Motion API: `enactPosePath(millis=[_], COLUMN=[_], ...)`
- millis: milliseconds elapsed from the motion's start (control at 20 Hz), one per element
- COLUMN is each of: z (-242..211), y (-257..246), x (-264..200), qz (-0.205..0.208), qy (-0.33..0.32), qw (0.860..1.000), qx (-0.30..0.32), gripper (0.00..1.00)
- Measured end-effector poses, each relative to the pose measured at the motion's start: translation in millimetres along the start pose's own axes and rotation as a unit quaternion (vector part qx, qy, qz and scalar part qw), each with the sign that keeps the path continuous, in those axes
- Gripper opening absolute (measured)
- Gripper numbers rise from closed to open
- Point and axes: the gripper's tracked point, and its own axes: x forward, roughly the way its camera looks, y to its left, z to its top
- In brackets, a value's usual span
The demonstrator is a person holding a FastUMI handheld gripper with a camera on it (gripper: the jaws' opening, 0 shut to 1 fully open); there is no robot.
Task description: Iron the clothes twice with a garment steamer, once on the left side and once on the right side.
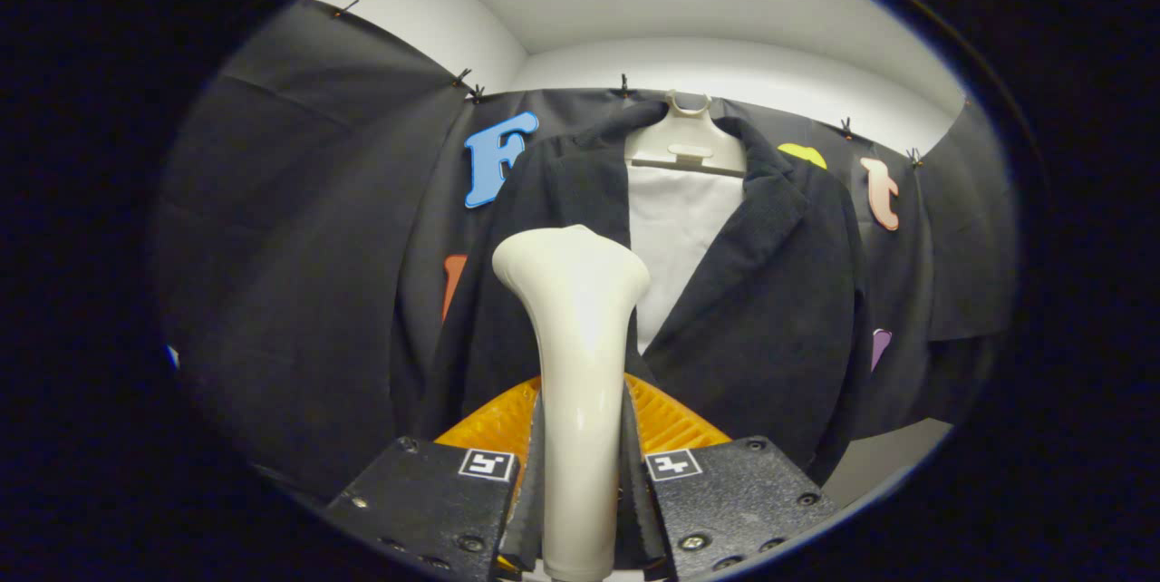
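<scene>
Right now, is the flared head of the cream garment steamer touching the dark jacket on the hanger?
Cannot tell. In the gripper view the cream garment steamer, clamped between the fingers, overlaps the dark jacket, so neither contact nor gap shows.

gripper (pixel 580 491) fingers closed on the cream garment steamer (pixel 577 355), both pressing its handle, one on each side. steamer stands upright btwn them, flared head up top. head sits in front of the dark jacket (pixel 770 292), over its left front panel near the lapel. jacket hangs on a pale hanger (pixel 686 142) w/ white lining showing at the open front. orange ribbed part (pixel 666 419) just behind the fingers.
</scene>
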Motion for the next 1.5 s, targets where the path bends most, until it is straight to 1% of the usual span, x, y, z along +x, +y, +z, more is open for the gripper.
enactPosePath(millis=[550, 850, 1100, 1300, 1500], z=[-60.9, -79.3, -102.5, -125.6, -144.7], y=[-0.2, -2.3, -2.2, 1.2, 4.4], x=[-25.5, -35.3, -37.8, -56.3, -64.9], qz=[0.009, 0.012, 0.014, 0.019, 0.026], qy=[0.062, 0.081, 0.111, 0.129, 0.146], qw=[0.998, 0.997, 0.994, 0.991, 0.989], qx=[-0.005, -0.003, -0.001, -0.007, -0.017], gripper=[0.39, 0.39, 0.39, 0.39, 0.39])
